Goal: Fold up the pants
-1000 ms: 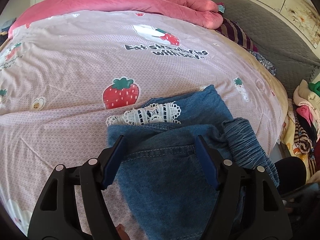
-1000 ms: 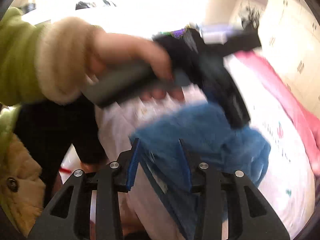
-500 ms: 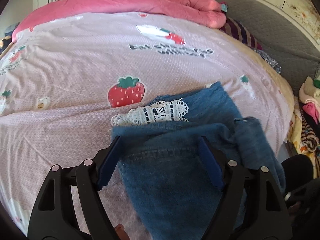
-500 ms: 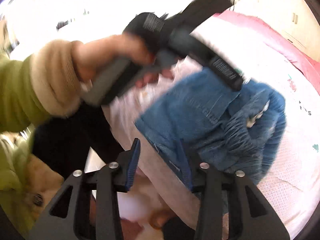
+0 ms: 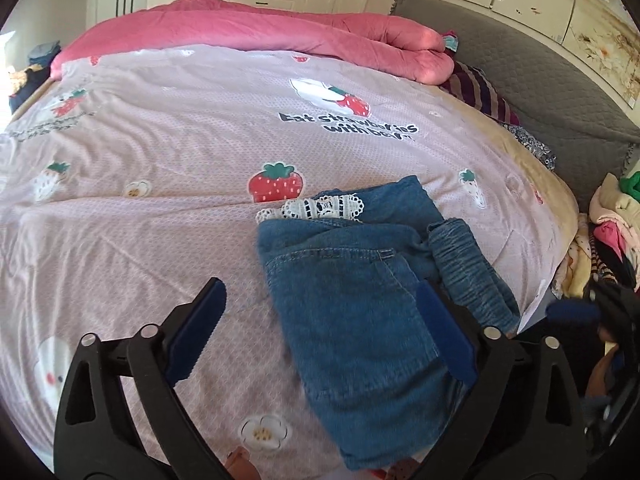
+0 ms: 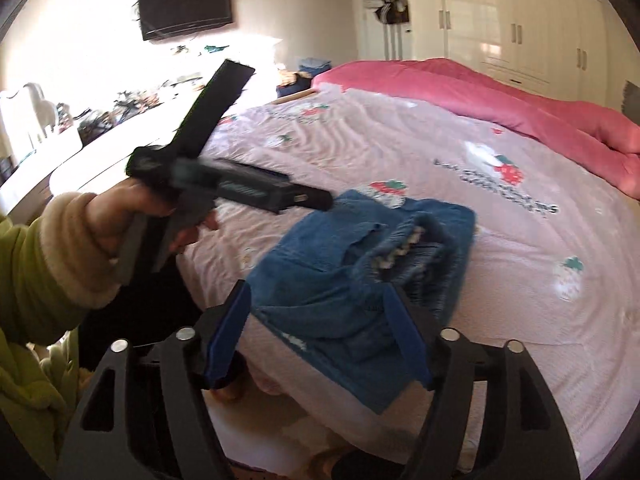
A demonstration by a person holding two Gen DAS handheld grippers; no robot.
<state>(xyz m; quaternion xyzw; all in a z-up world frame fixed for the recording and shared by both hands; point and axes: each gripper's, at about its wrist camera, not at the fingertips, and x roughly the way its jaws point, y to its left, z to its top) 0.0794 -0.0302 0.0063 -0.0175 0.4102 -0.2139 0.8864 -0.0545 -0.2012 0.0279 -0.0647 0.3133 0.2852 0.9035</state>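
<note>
Near the bed's front edge lie the folded blue denim pants (image 5: pixel 360 292) with white lace trim, their near hem cut off behind the claws. Both the left claw (image 5: pixel 316 332) and the right claw (image 6: pixel 318 336) have just been opening; both now stand wide and hold nothing. Motion blurs the person's hand (image 6: pixel 132 216) gripping the left tool above the pink strawberry-print bedsheet (image 5: pixel 160 152).
</note>
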